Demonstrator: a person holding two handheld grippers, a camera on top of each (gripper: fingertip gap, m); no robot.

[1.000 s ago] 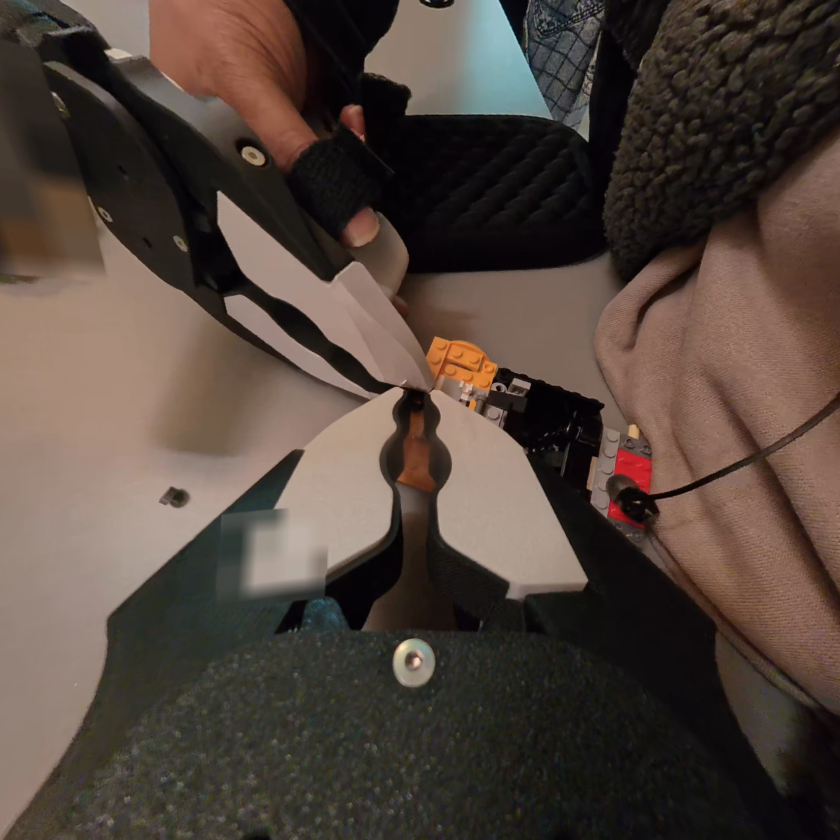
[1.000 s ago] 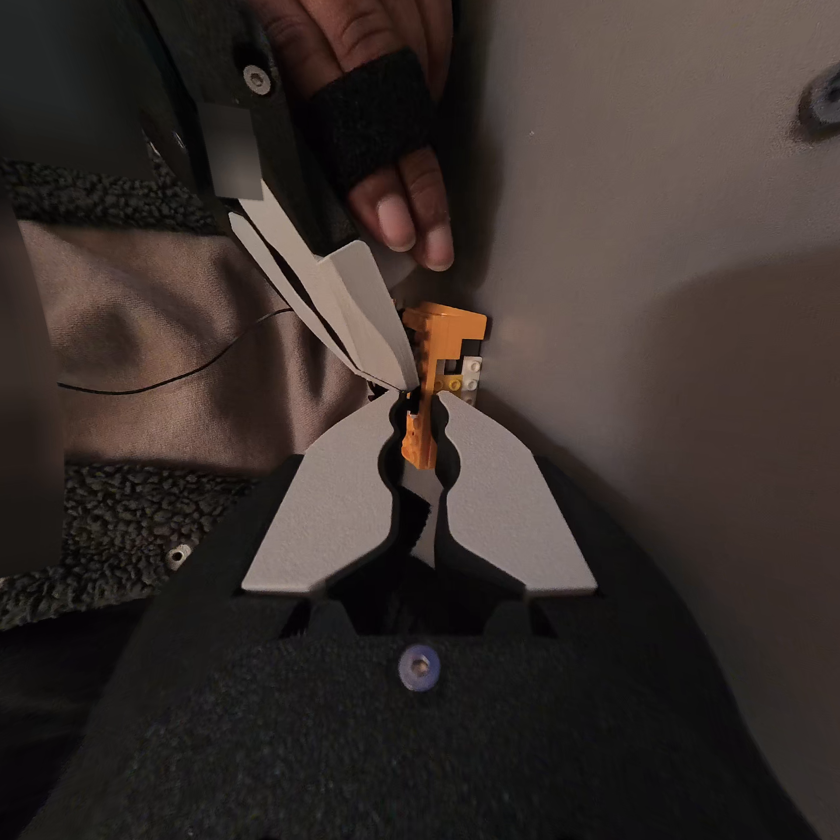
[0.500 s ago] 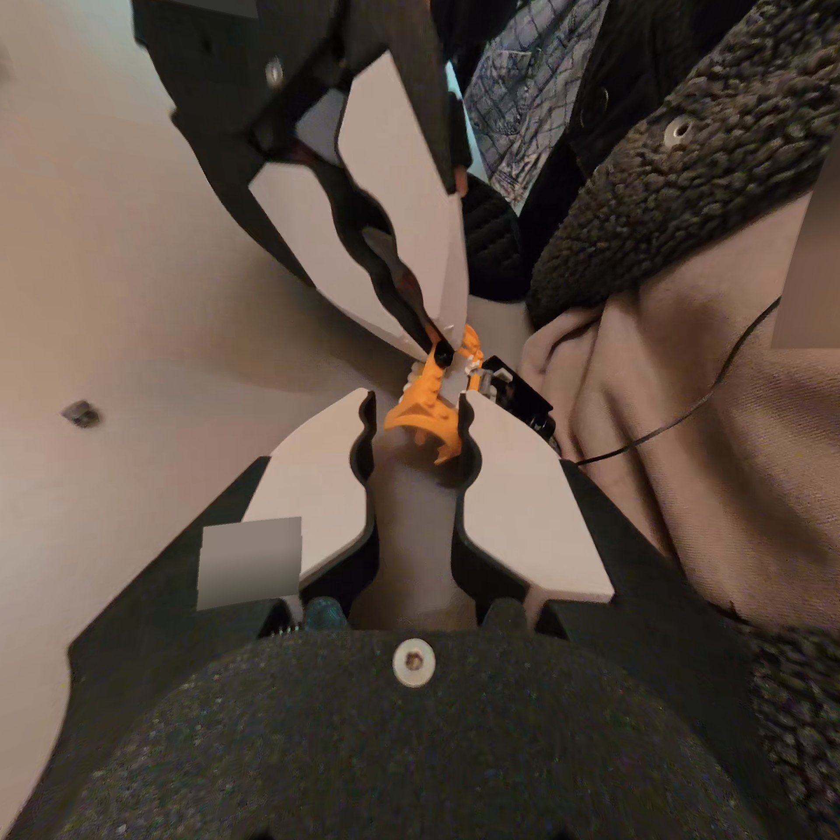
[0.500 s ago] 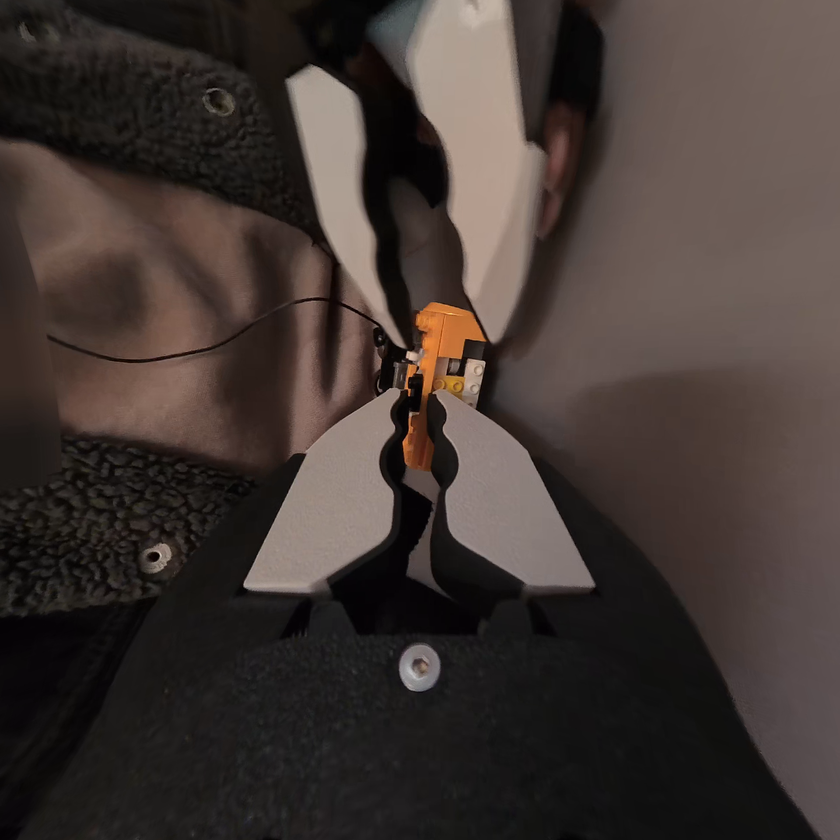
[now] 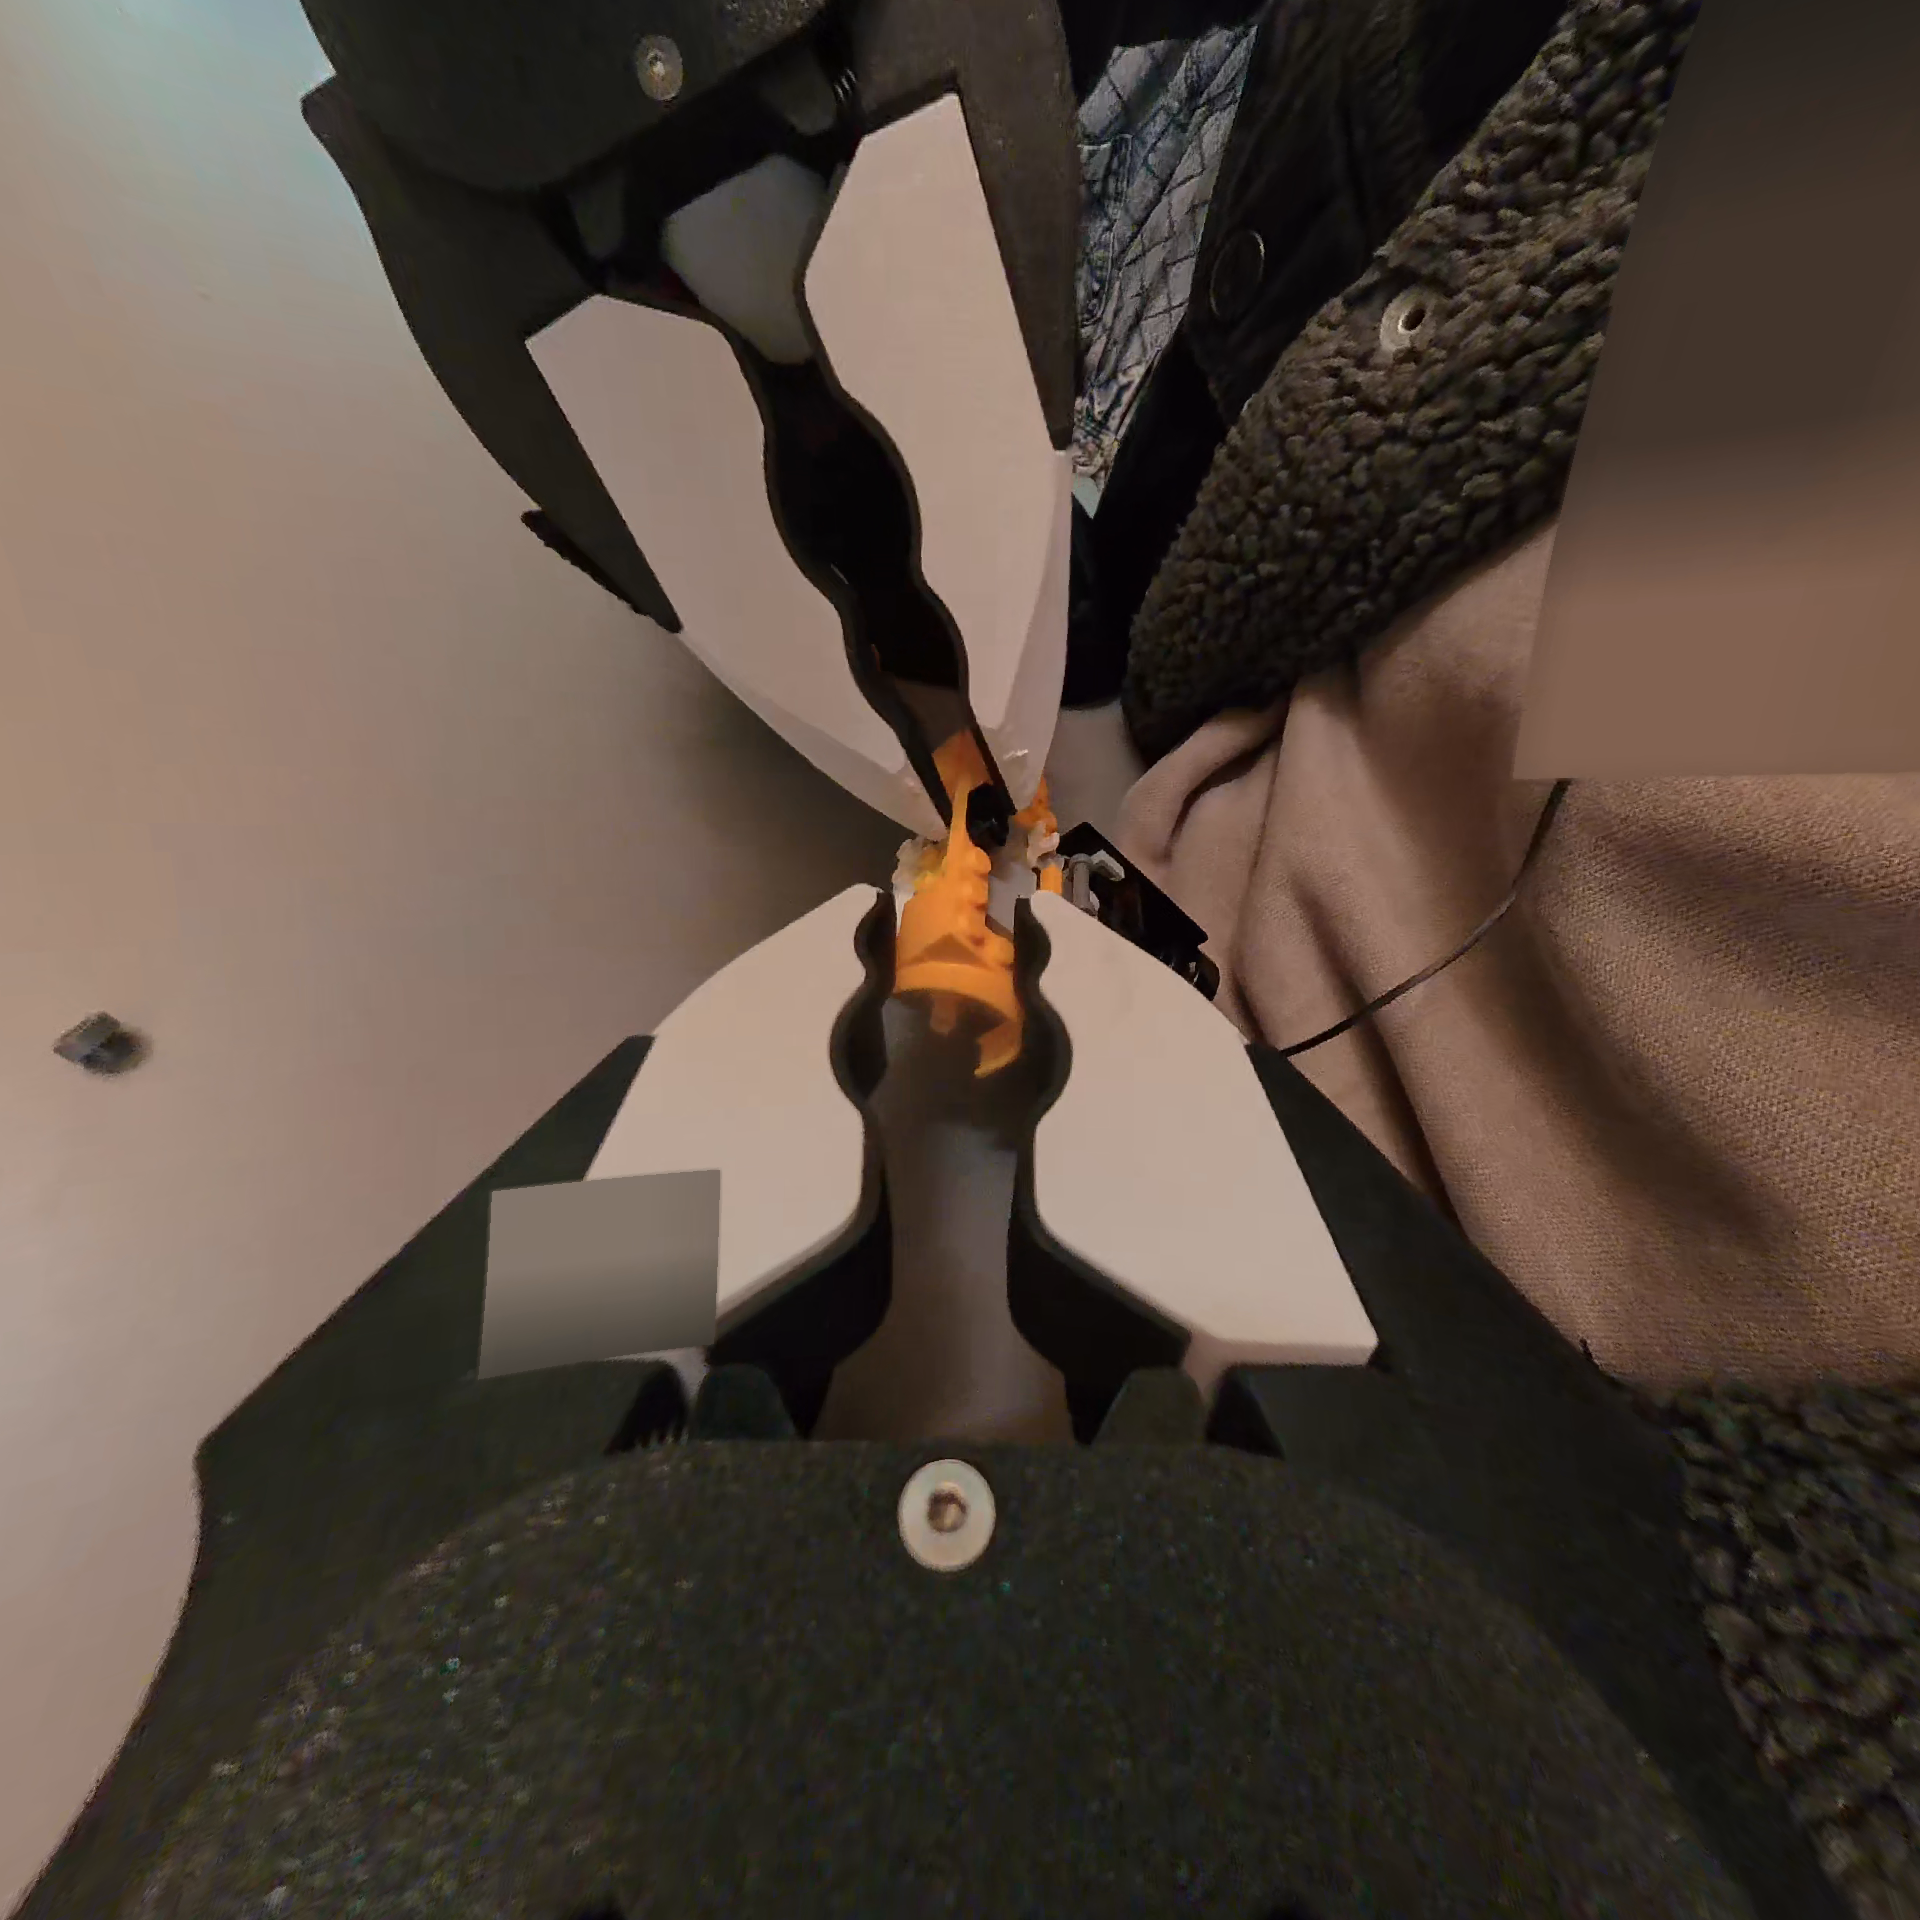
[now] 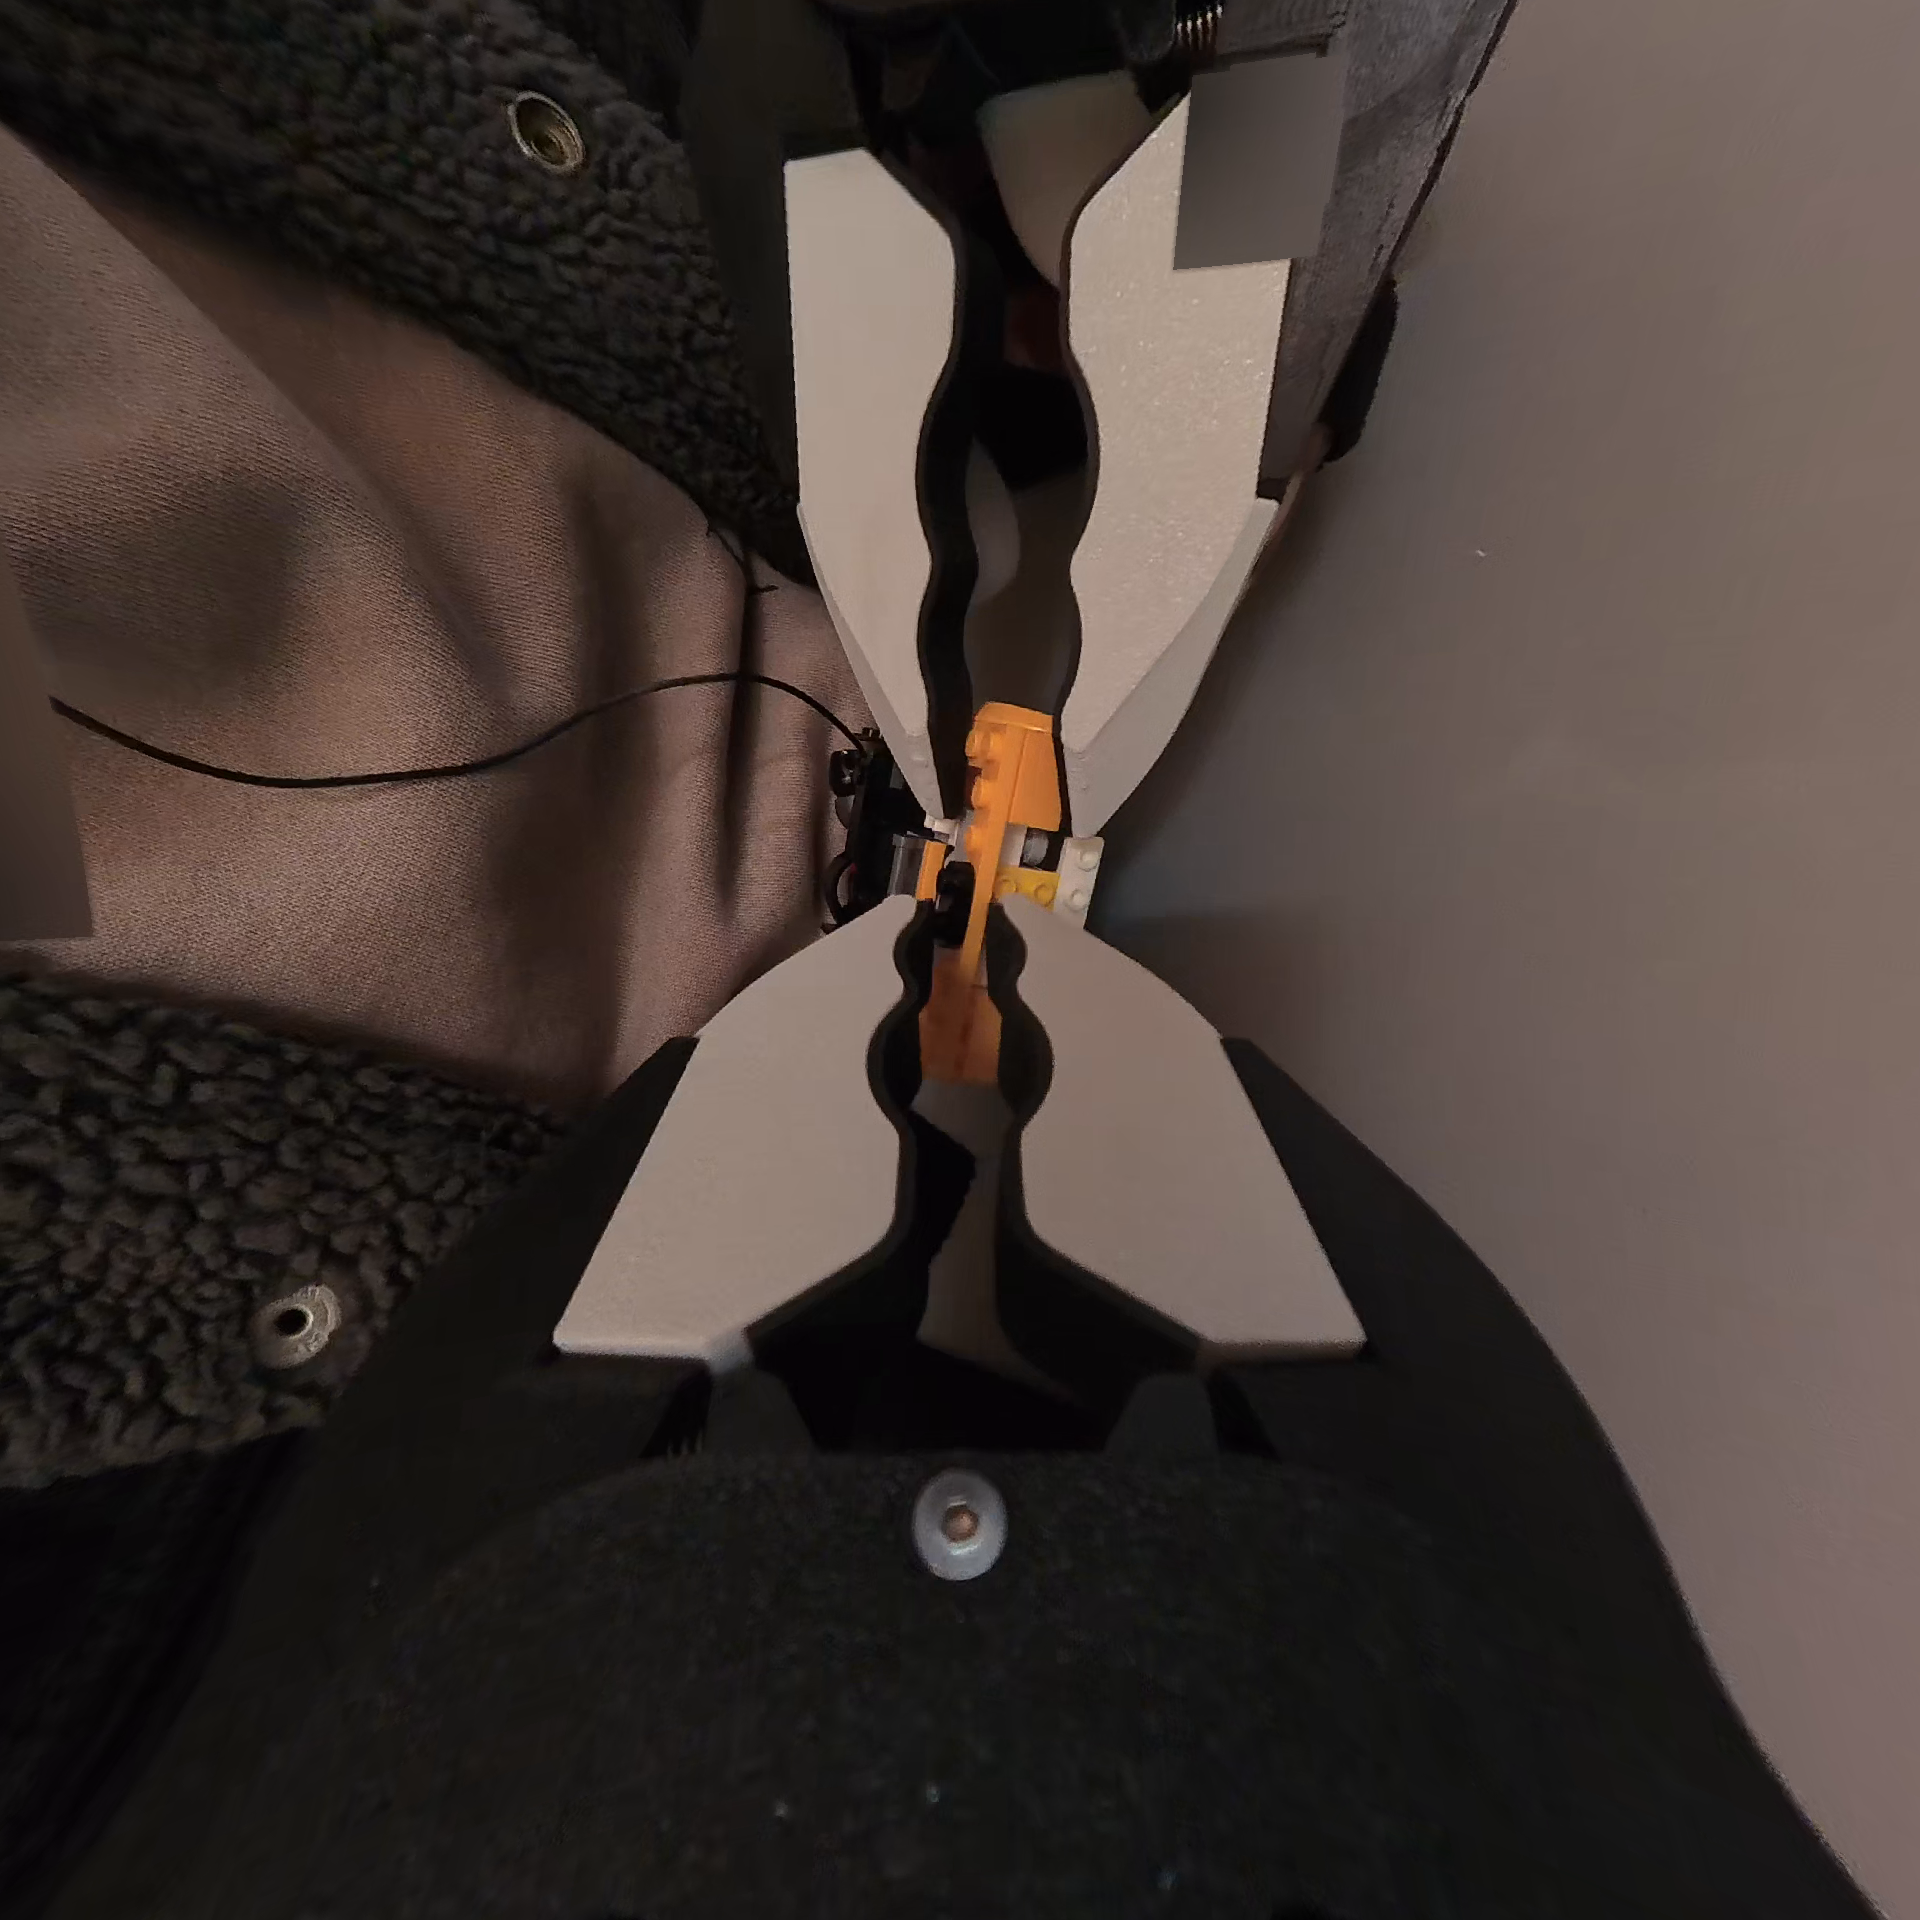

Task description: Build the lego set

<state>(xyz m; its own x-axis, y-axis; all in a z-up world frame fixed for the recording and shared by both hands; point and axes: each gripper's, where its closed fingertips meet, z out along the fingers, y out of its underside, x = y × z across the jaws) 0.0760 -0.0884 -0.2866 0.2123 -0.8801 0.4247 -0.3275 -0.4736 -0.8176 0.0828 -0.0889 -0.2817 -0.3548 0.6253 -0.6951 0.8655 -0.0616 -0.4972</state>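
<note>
A small lego assembly (image 5: 948, 951) of orange pieces with white, yellow, grey and black parts is held in the air between my two grippers, which meet tip to tip. My left gripper (image 5: 956, 909) is shut across the orange end. My right gripper (image 5: 971, 805) comes in from above in the left wrist view, pinching the far end. In the right wrist view my right gripper (image 6: 961, 920) is shut on a thin orange plate (image 6: 961, 1023) of the assembly. The left gripper (image 6: 1003, 790) faces it and clamps the orange block (image 6: 1013, 774). A black part (image 6: 868, 821) sticks out towards the person.
A person's beige sweatshirt (image 5: 1558, 1039) and dark fleece jacket (image 5: 1403, 436) are close on the right, with a thin black cord (image 6: 416, 769) across them. The grey table (image 5: 260, 831) lies to the left, with a small dark piece (image 5: 99, 1042) on it. Less than 4 cm separates the two grippers' tips.
The two grippers have swung round to face each other head-on. My left gripper has opened wider and now clamps the orange end. The assembly has lifted off the table.
</note>
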